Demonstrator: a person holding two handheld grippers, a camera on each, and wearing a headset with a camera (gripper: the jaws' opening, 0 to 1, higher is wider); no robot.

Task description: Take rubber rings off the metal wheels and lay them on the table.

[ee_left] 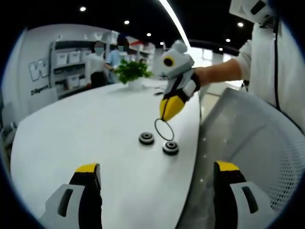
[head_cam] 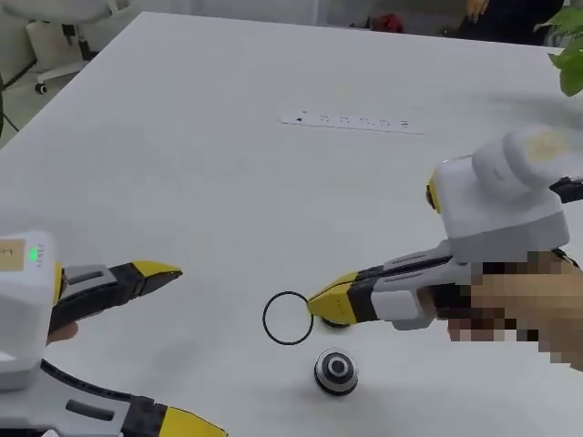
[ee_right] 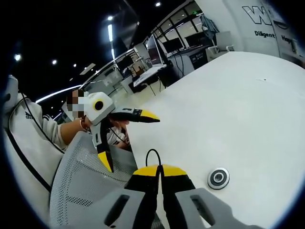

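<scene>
My right gripper (head_cam: 316,300) is shut on a thin black rubber ring (head_cam: 288,318), which hangs from its yellow tips just above the white table (head_cam: 209,182). A round metal wheel (head_cam: 336,371) with a dark rim lies in front of it. A second wheel (head_cam: 335,323) peeks out under the right jaws. In the left gripper view the ring (ee_left: 164,130) dangles over both wheels (ee_left: 146,138) (ee_left: 170,148). My left gripper (head_cam: 196,349) stands open at the near left, apart from them, nothing between its fingers. The right gripper view shows the ring (ee_right: 153,155) past the shut tips and one wheel (ee_right: 218,178).
A white power strip (head_cam: 351,120) lies across the far middle of the table. A green plant (head_cam: 569,55) stands at the far right. A grey mesh chair (ee_left: 248,138) sits beside the table's near edge. People stand far behind the plant (ee_left: 131,71).
</scene>
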